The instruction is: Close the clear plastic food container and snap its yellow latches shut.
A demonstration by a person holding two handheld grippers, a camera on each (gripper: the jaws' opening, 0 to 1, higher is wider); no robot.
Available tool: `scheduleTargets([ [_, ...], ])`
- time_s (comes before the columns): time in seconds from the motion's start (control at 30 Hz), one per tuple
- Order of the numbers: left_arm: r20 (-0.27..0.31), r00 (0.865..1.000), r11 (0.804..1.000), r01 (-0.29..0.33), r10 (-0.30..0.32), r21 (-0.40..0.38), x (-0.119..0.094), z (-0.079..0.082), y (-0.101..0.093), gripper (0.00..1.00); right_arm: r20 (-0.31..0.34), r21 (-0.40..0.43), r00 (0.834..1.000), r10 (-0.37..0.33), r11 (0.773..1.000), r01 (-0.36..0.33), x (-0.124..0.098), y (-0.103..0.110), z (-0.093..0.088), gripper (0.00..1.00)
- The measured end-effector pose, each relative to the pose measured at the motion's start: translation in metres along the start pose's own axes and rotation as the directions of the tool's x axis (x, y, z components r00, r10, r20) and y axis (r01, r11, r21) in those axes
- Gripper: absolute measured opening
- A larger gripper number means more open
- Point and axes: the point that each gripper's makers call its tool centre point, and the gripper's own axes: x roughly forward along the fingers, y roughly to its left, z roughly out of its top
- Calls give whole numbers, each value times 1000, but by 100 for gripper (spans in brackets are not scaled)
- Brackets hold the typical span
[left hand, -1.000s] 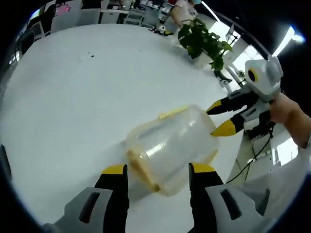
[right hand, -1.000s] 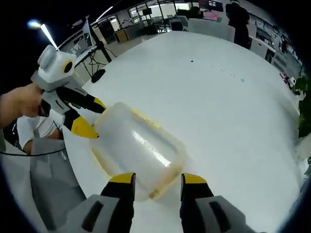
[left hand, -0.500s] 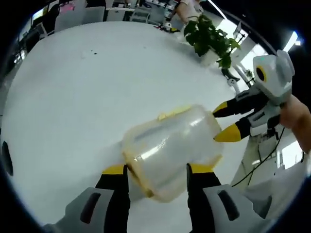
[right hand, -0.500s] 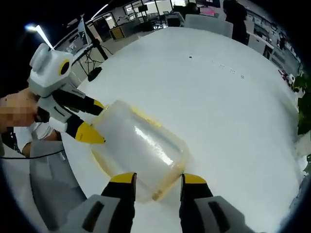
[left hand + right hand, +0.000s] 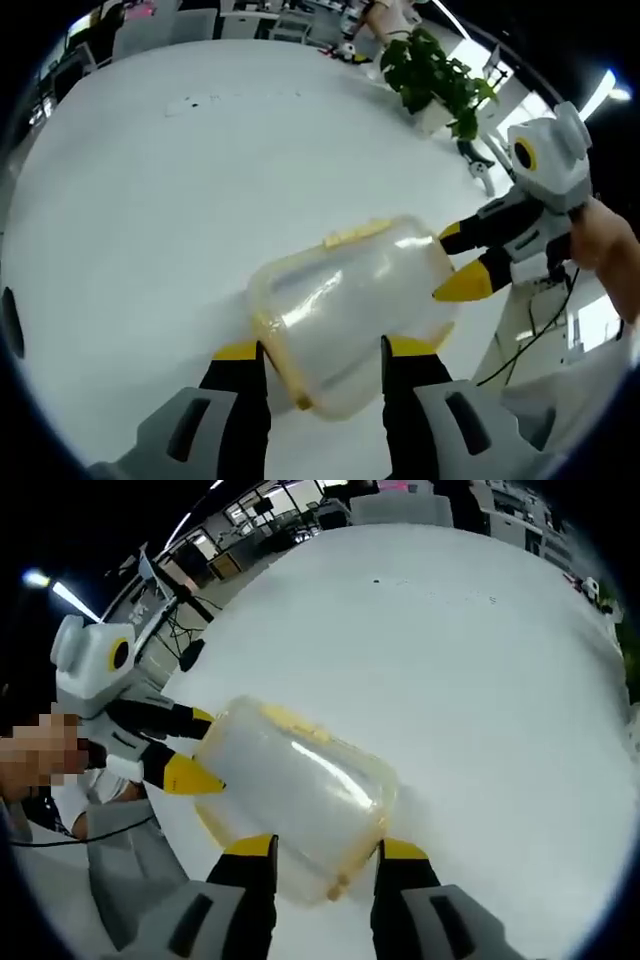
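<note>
The clear plastic container (image 5: 350, 290) lies on its side on the white table (image 5: 140, 200), with a yellow latch (image 5: 358, 232) along its upper edge. My left gripper (image 5: 322, 350) is open, and the container's near end covers its yellow tips. My right gripper (image 5: 455, 260) meets the far end from the right, jaws spread. In the right gripper view the same container (image 5: 300, 780) and a yellow latch (image 5: 290, 720) sit above my open right gripper (image 5: 315, 848). There the left gripper (image 5: 195, 748) straddles the opposite end. I cannot tell whether the tips touch.
A potted green plant (image 5: 435, 70) stands at the table's far right edge. A person's hand (image 5: 605, 235) holds the right gripper. Chairs and desks (image 5: 390, 505) line the far side of the room. A bare table surface (image 5: 480, 660) spreads beyond the container.
Both views have shifted slightly closer to the container. The container has rolled a little, and the two grippers stay at its opposite ends with the same jaw spread.
</note>
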Motion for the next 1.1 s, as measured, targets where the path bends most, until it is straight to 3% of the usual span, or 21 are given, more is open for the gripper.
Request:
scheduleTargets([
  [0.23, 22, 1000, 1000, 13, -13, -4, 0, 0, 2, 44, 13, 11, 1000, -5, 1000, 4, -1, -1, 2, 37],
  [0.33, 35, 999, 1000, 20, -20, -11, -1, 0, 2, 45, 29, -20, 1000, -13, 1000, 13, -2, -1, 3, 38],
  [0.43, 41, 999, 999, 24, -25, 39, -2, 1, 1, 46, 31, -51, 999, -26, 998, 28, -3, -1, 2, 41],
  [0.47, 56, 998, 996, 12, -17, 86, -3, 4, 2, 46, 24, -97, 999, -47, 994, 50, -5, -4, 1, 43],
  [0.53, 58, 998, 995, 7, -12, 100, -6, 3, 1, 45, 22, -136, 997, -79, 987, 81, -9, -9, 0, 45],
  [0.67, 73, 997, 986, -3, -9, 165, -14, 4, 5, 46, 23, -167, 997, -75, 983, 77, -19, -11, -1, 42],
  [0.77, 87, 996, 975, 12, -32, 222, -21, 9, 2, 47, 34, -242, 995, -97, 965, 103, -27, -17, 3, 42],
  [0.87, 96, 993, 935, 24, -62, 353, -26, 16, -5, 49, 68, -343, 996, -56, 936, 76, -33, -11, 10, 42],
  [0.9, 85, 994, 895, 22, -67, 445, -29, 17, -8, 50, 80, -397, 997, -10, 917, 41, -35, -3, 13, 41],
  [0.93, 89, 993, 870, 25, -79, 492, -31, 19, -10, 50, 82, -431, 996, 22, 902, 16, -36, 2, 13, 39],
  [0.97, 98, 991, 849, 22, -86, 528, -34, 22, -13, 50, 90, -478, 994, 67, 878, -15, -39, 11, 15, 36],
  [1.03, 101, 987, 816, 46, -126, 576, -37, 25, -20, 50, 116, -521, 986, 120, 852, -42, -45, 20, 21, 33],
  [1.07, 96, 982, 794, 74, -164, 603, -39, 26, -28, 50, 124, -530, 984, 126, 847, -41, -47, 22, 23, 33],
  [1.1, 98, 979, 783, 82, -179, 616, -41, 28, -31, 50, 139, -563, 981, 135, 826, -34, -49, 24, 27, 33],
])
